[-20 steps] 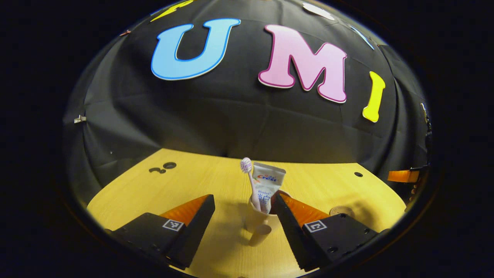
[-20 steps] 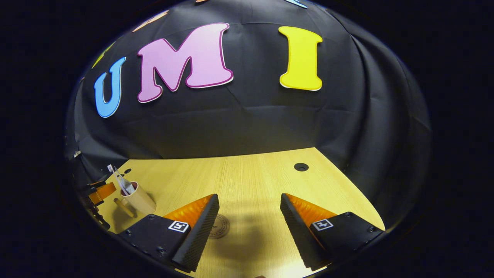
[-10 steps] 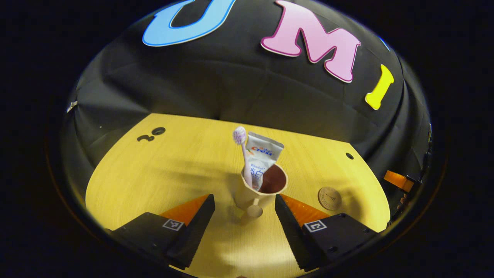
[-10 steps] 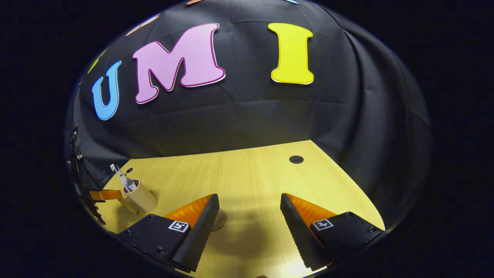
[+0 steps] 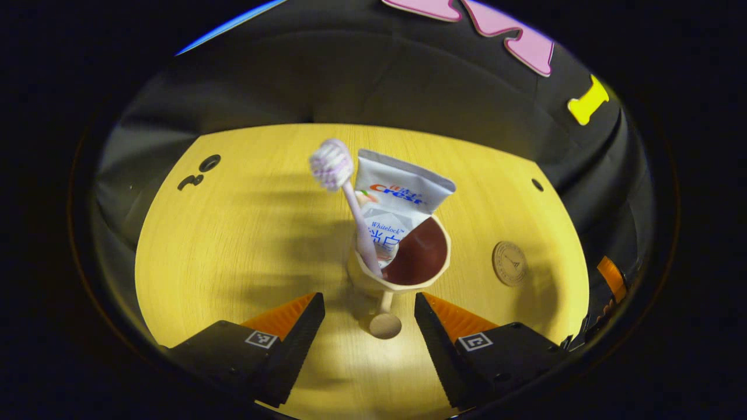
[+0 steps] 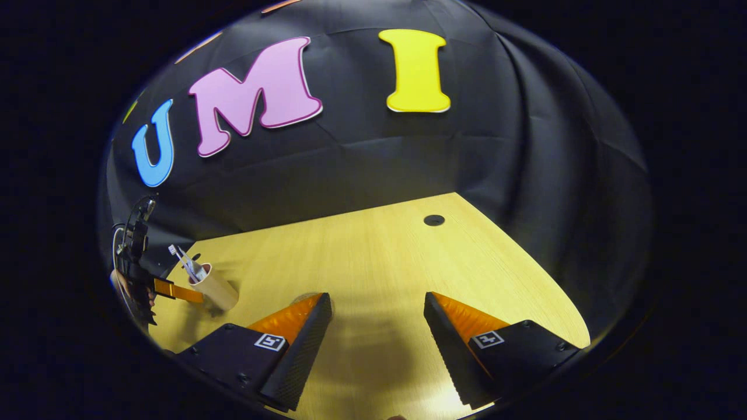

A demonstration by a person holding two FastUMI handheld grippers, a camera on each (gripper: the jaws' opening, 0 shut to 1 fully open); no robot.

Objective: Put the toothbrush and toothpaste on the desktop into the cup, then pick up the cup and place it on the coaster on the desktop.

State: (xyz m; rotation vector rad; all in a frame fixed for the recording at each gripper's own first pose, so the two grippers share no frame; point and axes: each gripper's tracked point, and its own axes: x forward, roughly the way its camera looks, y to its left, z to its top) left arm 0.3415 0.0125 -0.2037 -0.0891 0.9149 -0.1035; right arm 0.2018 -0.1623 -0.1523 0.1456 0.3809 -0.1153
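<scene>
Now the left gripper (image 5: 362, 309), jaws spread, has closed in above the beige handled plastic cup (image 5: 402, 274) at frame centre, holding the pink-bristled toothbrush (image 5: 350, 201) and white toothpaste tube (image 5: 397, 201). The round brown coaster (image 5: 509, 263) lies right, unoccupied. The right gripper (image 6: 376, 318) stays spread, idle, over the wooden tabletop (image 6: 379, 256).

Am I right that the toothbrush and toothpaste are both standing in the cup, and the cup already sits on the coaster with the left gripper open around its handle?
Not quite: the cup is not on the coaster yet. The left gripper view shows the coaster bare on the desktop, off to the cup's side. The rest holds: toothbrush and toothpaste stand in the cup, and the left gripper is open around its handle.
</scene>
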